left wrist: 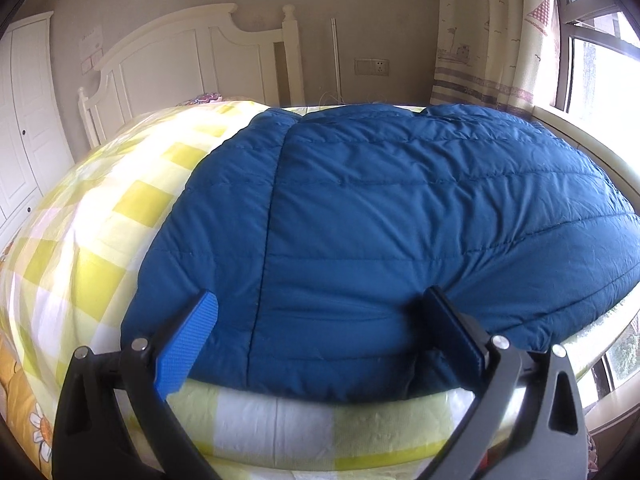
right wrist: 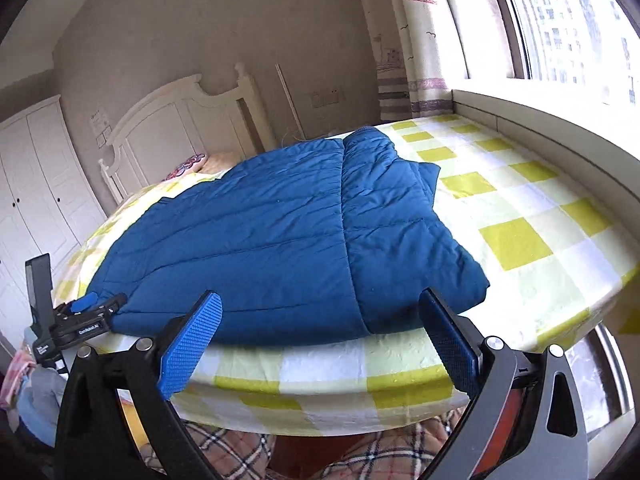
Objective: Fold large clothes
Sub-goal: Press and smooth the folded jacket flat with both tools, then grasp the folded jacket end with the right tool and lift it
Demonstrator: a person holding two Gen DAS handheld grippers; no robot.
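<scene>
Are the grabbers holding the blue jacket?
No. Both the left gripper and right gripper are open, holding nothing; the jacket lies on the bed.

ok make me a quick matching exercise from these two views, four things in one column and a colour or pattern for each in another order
Things:
1. quilted jacket
2. bed sheet
3. headboard
4. curtain

Colours or patterns:
A. cream with boat drawings
B. dark blue
C. plain white
D. yellow and white checks

Pairs: 1-B, 2-D, 3-C, 4-A
</scene>
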